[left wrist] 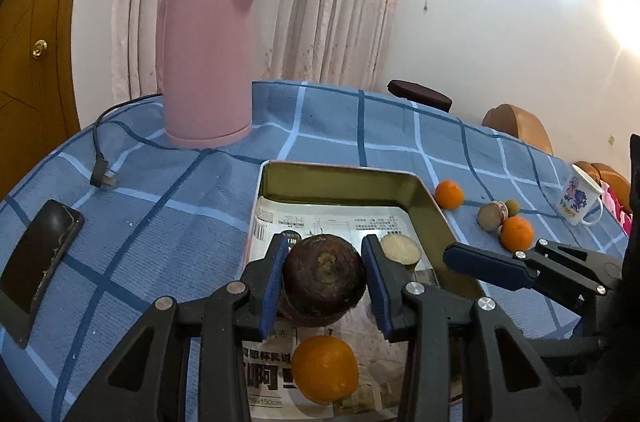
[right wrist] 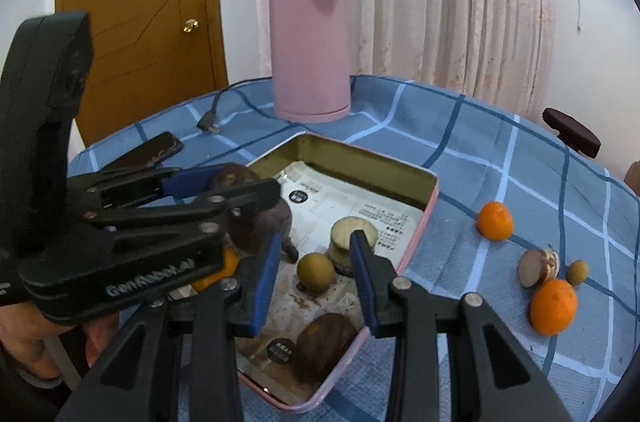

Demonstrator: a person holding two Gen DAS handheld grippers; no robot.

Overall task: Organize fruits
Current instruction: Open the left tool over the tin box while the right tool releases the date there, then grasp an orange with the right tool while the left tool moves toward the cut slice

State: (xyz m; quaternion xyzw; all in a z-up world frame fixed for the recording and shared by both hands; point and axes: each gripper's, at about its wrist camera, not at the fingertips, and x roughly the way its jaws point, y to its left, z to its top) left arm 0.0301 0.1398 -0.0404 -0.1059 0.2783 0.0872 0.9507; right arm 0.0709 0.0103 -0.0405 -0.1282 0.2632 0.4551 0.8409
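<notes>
My left gripper is shut on a dark brown round fruit and holds it above the paper-lined metal tray. An orange lies in the tray below it. My right gripper is open and empty over the tray, above a small greenish-yellow fruit, a cut pale piece and a brown fruit. The left gripper shows in the right wrist view too. Two oranges, a cut brown fruit and a small green fruit lie on the cloth to the right.
A pink kettle stands at the back of the blue checked tablecloth, its plug lying loose. A dark phone lies at the left edge. A white mug stands far right. Chairs stand behind the table.
</notes>
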